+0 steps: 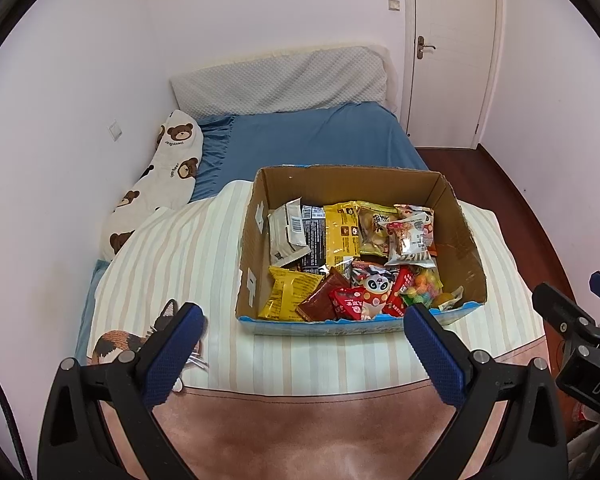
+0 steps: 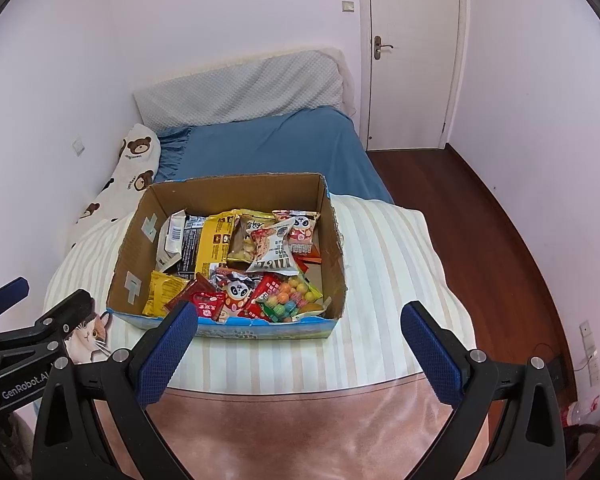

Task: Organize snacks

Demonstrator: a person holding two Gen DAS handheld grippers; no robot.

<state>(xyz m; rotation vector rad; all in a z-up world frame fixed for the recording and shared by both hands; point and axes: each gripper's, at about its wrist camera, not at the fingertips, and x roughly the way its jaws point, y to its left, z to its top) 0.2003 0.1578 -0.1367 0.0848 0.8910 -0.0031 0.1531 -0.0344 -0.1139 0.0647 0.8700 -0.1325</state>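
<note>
Left wrist view: the left gripper point(image 1: 304, 316) hangs over the near end of the bed point(image 1: 324, 140), its blue-padded fingers point(image 1: 434, 354) spread wide and holding nothing. At the right edge of that view the right gripper's black body shows the letters "DAS". In the right wrist view the right gripper point(image 2: 300, 314) likewise has its fingers point(image 2: 166, 354) wide apart and empty, and the left gripper's body at the far left reads "GenRobot.AI".

A cardboard box point(image 1: 466, 248), open at the top with a blue printed strip along its near wall, sits on a striped cream blanket point(image 1: 180, 264), just beyond both sets of fingertips. Inside lie the snacks, loosely piled: a yellow packet point(image 1: 342, 232) flat in the middle, a white wrapper point(image 1: 286, 230) with a barcode at the far left, a dark packet between those two, a second yellow packet point(image 1: 286, 294) at the near left corner, a brown sachet point(image 1: 322, 300) and a red packet point(image 1: 350, 304) beside it, a panda-faced packet point(image 1: 376, 284), a bag of coloured candy balls point(image 2: 290, 298) at the near right, and a white bag point(image 2: 272, 254) with large grey lettering I cannot read with certainty. The box floor at the right side is bare cardboard.

Left of the box the blanket lies open, with a cat picture point(image 1: 116, 342) near the left fingers. A bear-print pillow point(image 1: 168, 184) with small unreadable writing lines the left wall; blue sheet stretches behind the box to a grey pillow point(image 1: 280, 84). Wooden floor point(image 2: 480, 220) runs along the right of the bed to a white door point(image 2: 412, 52).
</note>
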